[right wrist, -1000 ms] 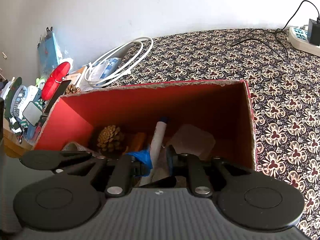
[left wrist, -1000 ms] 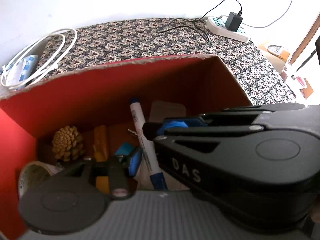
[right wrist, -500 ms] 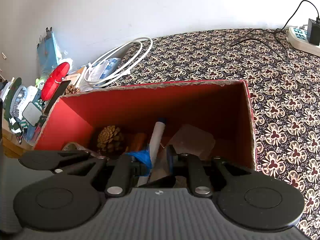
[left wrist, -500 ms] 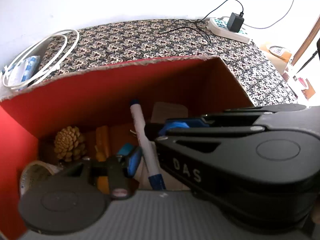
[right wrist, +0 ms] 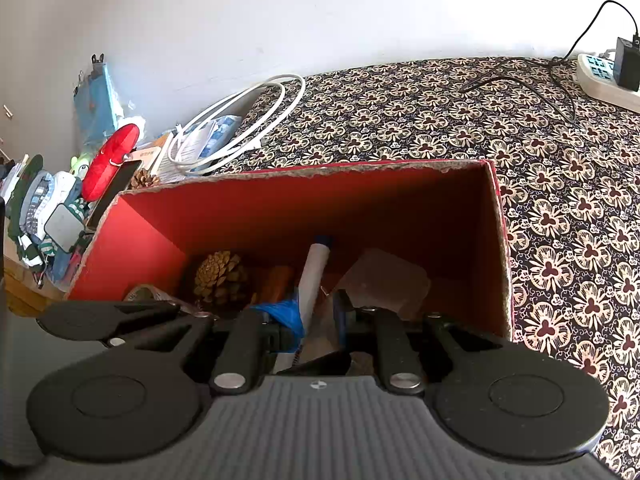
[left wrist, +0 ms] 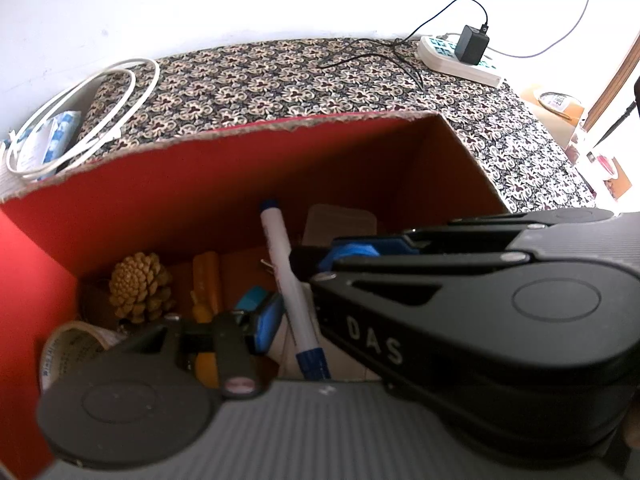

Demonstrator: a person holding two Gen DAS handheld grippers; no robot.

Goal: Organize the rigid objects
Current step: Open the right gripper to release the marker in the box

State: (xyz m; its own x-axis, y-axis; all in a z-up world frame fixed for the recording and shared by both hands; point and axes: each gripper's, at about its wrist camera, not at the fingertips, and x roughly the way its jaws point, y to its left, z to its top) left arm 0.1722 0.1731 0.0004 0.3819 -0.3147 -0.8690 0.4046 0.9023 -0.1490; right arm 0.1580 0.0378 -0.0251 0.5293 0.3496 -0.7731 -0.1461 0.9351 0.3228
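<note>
A white marker [left wrist: 280, 256] with blue ends leans against the back wall of an open red cardboard box [left wrist: 200, 184]. My left gripper [left wrist: 288, 292] is open inside the box. The marker runs between its blue pads [left wrist: 266, 324] with a small gap on the left side. In the right wrist view the marker [right wrist: 318, 268] stands just ahead of my right gripper [right wrist: 316, 320], whose fingertips are low, close together and partly hidden. A pine cone [left wrist: 140, 284], a yellow-orange piece [left wrist: 206, 276], a tape roll [left wrist: 72, 352] and a clear plastic case [right wrist: 384, 280] also lie in the box [right wrist: 280, 208].
The box stands on a flower-patterned cloth [right wrist: 560, 200]. A coiled white cable [left wrist: 80, 120] lies behind its left corner. A power strip [left wrist: 460, 56] with a black adapter lies at the back right. Clutter, including a red pouch [right wrist: 112, 160], crowds the far left.
The left gripper's jaws have spread slightly, and its left pad stands a little further off the marker. The marker, the box contents and the right gripper have not moved.
</note>
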